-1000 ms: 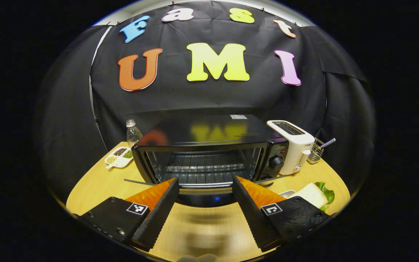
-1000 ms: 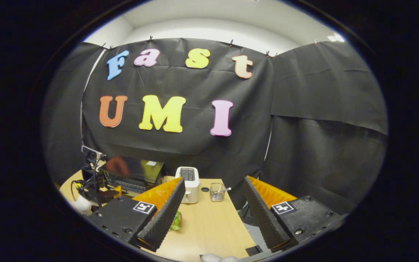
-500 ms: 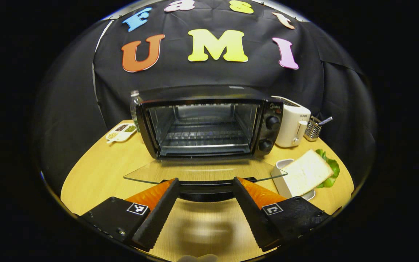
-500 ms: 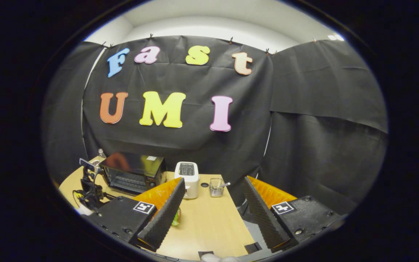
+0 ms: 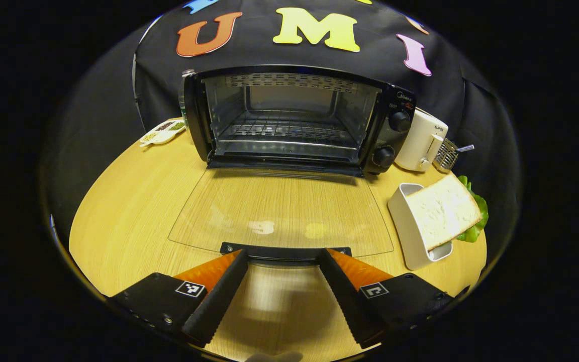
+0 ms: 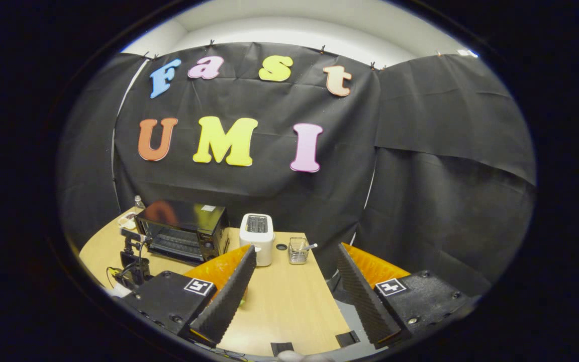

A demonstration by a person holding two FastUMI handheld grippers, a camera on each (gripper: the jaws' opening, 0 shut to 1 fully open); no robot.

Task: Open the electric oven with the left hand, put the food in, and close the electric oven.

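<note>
The oven [image 5: 289, 115] is black, with a silver-grey cavity, a chrome wire rack [image 5: 282, 131] and two black knobs [image 5: 399, 121]. Its door [image 5: 282, 213] is clear glass with a black handle [image 5: 285, 250], and the light wood-grain tabletop [image 5: 133, 201] shows through it. To the right stands a cream-white toaster [image 5: 422, 143], and beyond it a silver mesh basket [image 5: 446, 155]. Nearer on the right, the bread [image 5: 443, 210] is white and speckled, over green lettuce [image 5: 475, 221], in a white holder [image 5: 405, 221]. At far left, a white dish [image 5: 161, 133] holds brown and green bits.
</note>
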